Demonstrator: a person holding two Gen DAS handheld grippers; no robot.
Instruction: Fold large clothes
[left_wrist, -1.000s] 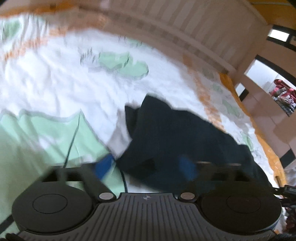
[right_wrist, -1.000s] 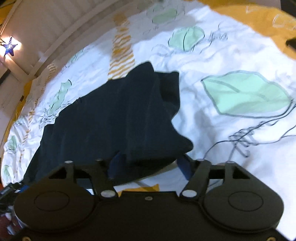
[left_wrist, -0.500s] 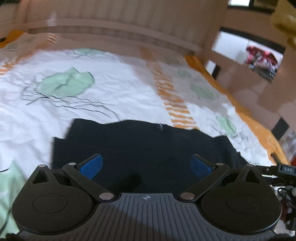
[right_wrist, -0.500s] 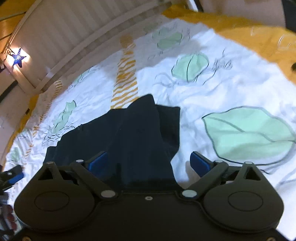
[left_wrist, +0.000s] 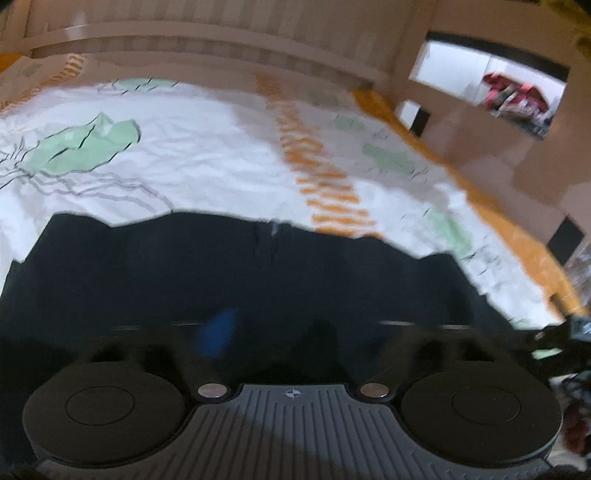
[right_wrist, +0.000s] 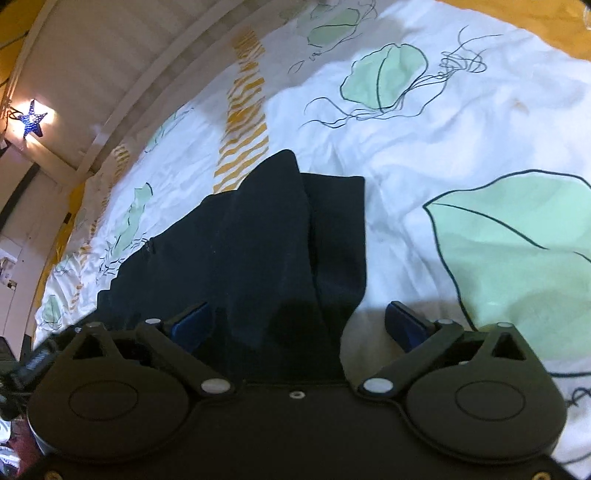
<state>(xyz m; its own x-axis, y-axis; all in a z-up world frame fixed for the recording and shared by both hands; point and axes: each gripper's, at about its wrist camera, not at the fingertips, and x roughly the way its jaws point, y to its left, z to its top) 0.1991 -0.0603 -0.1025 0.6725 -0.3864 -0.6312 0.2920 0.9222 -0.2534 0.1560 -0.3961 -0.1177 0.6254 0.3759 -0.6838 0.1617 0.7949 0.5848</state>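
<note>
The dark garment (left_wrist: 258, 280) now lies spread low and wide across the white printed bedspread (left_wrist: 192, 166), where a second ago it sat bunched in a heap, so one fold looks laid down and the hands seem to be resetting for the next. The left gripper (left_wrist: 266, 332) has swung over the near edge of the cloth and its jaws are closing; the view is blurred, only one blue pad (left_wrist: 218, 332) shows, and I cannot tell whether cloth is caught between them. The right gripper (right_wrist: 299, 325) has let go: its jaws are opening and stand wide apart, the garment's narrow folded end (right_wrist: 295, 258) lying between the pads but not pressed (a loose flap rides on top there).

Around the bed are a slatted headboard (left_wrist: 221, 33), a lit star lamp (right_wrist: 33, 120) and an orange blanket edge (left_wrist: 498, 221). Nothing blocks the cloth itself; the uneven layers at the right end may need smoothing.
</note>
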